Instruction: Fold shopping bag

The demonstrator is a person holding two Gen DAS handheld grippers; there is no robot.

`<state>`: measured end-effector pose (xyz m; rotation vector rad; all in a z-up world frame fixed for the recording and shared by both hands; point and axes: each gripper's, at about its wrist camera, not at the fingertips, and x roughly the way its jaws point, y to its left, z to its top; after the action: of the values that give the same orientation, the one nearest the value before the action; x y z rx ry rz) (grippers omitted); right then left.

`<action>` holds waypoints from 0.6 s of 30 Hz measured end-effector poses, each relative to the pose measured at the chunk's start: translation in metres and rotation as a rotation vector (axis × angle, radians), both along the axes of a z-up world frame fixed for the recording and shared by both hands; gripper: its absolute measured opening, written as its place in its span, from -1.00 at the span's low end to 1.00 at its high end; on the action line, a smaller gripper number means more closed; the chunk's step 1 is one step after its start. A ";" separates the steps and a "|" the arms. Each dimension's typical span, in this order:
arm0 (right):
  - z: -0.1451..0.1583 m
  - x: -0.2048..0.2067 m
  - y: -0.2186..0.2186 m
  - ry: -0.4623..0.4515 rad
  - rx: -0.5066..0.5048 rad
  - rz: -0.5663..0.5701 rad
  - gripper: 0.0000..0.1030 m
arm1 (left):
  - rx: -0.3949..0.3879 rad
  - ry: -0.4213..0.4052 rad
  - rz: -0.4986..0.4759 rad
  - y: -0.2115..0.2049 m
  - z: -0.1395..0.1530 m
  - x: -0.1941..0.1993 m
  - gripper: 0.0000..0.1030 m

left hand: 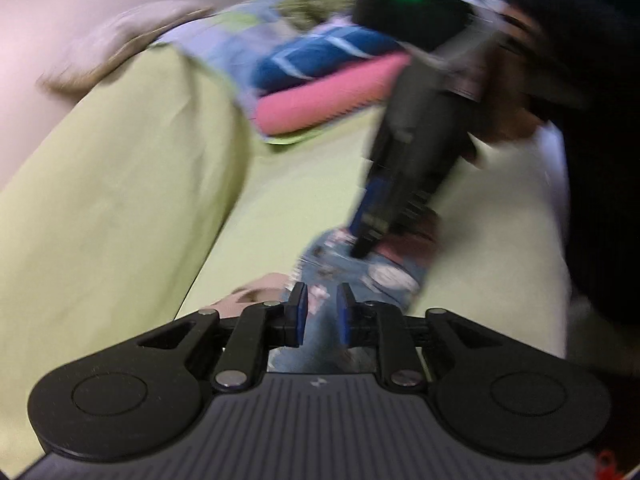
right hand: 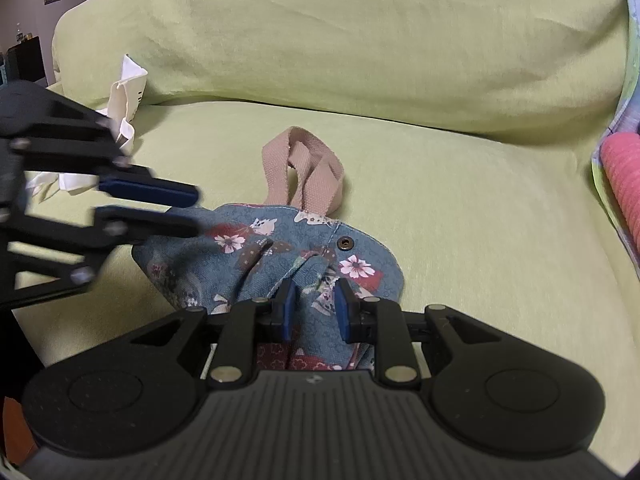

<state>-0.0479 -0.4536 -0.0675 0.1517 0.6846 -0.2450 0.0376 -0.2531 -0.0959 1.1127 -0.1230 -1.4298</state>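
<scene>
The shopping bag (right hand: 248, 248), blue floral cloth with beige handles (right hand: 308, 168), lies crumpled on a green sofa seat (right hand: 460, 208). My right gripper (right hand: 316, 308) is shut on a bunched fold of the bag at its near edge. In the blurred left wrist view the right gripper (left hand: 360, 250) comes down onto the bag (left hand: 384, 276). My left gripper (right hand: 197, 212) hovers at the bag's left edge with its fingers apart and nothing pinched between them. From its own camera the left gripper (left hand: 322, 308) shows a gap, with the bag lying beyond it.
A white cloth bag (right hand: 128, 92) lies at the sofa's back left. The green backrest (right hand: 360, 32) rises behind the seat. A pink roll (right hand: 624, 184) and patterned bedding sit at the right. A person in a white top (left hand: 520, 208) stands close by.
</scene>
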 end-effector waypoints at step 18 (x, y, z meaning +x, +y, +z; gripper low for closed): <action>0.003 -0.005 -0.009 0.001 0.028 0.036 -0.61 | 0.072 -0.556 -0.217 -0.002 -0.092 -0.014 0.05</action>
<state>-0.0528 -0.4622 -0.0647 0.1656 0.6915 -0.2007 0.0240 -0.2547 -0.1875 1.5731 -0.6048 -1.2831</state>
